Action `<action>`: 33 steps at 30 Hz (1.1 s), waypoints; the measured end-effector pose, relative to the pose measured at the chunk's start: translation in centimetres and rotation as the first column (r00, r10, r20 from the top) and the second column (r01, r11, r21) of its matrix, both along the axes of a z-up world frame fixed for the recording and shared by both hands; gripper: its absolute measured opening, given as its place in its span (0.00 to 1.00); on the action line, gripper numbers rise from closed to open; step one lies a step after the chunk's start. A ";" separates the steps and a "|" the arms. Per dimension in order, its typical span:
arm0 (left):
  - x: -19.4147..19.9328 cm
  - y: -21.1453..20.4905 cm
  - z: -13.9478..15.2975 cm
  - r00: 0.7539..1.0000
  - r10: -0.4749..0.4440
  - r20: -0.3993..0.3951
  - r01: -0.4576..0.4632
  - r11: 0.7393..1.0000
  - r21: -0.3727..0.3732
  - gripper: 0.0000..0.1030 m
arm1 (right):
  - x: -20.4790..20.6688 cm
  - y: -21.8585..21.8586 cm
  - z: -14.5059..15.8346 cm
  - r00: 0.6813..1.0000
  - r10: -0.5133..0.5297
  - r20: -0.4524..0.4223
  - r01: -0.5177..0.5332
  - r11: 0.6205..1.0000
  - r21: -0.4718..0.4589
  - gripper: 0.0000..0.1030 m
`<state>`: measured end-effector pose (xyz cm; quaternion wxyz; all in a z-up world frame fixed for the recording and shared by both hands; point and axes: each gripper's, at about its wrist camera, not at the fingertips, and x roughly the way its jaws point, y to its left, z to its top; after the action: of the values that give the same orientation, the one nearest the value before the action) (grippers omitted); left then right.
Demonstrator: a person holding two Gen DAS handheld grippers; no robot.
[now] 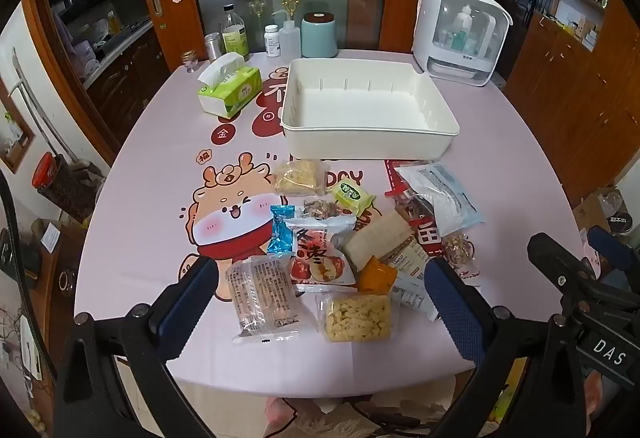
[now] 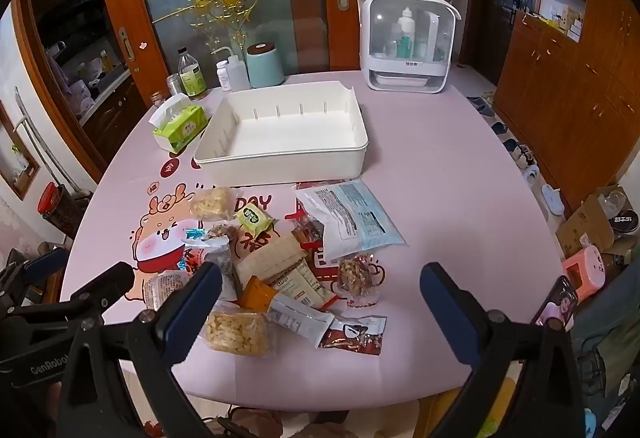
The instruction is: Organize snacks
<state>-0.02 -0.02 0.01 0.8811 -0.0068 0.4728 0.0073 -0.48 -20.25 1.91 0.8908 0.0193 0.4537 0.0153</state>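
Observation:
Several snack packets lie in a loose pile on the pink table: a red-and-white apple packet (image 1: 322,252), a clear wafer packet (image 1: 262,296), a yellow puffed-snack bag (image 1: 358,318) (image 2: 238,332), a blue-white pouch (image 1: 440,194) (image 2: 354,216) and a dark red packet (image 2: 354,334). An empty white bin (image 1: 368,136) (image 2: 288,158) stands behind the pile. My left gripper (image 1: 320,302) is open above the near side of the pile. My right gripper (image 2: 320,306) is open above the pile's right part. Neither holds anything.
A green tissue box (image 1: 230,90) (image 2: 180,126) sits left of the bin. Bottles and a teal canister (image 1: 319,36) stand at the far edge. A white sterilizer cabinet (image 1: 460,32) (image 2: 406,42) stands at the back right. Cardboard boxes (image 2: 592,226) and shoes lie on the floor, right.

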 end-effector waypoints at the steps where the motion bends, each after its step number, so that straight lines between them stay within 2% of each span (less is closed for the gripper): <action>1: 0.0 0.0 0.0 1.000 0.000 -0.002 0.000 1.000 -0.001 0.99 | 0.0 0.0 0.0 1.000 0.000 0.000 0.000 1.000 0.004 0.97; 33: 0.0 0.1 0.0 1.000 0.002 -0.016 -0.002 1.000 -0.002 0.99 | 0.1 0.2 -0.7 1.000 -0.002 -0.009 0.002 1.000 0.000 0.97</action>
<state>0.02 0.04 -0.01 0.8773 -0.0080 0.4797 0.0078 -0.38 -20.05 1.18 0.8888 0.0196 0.4576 0.0144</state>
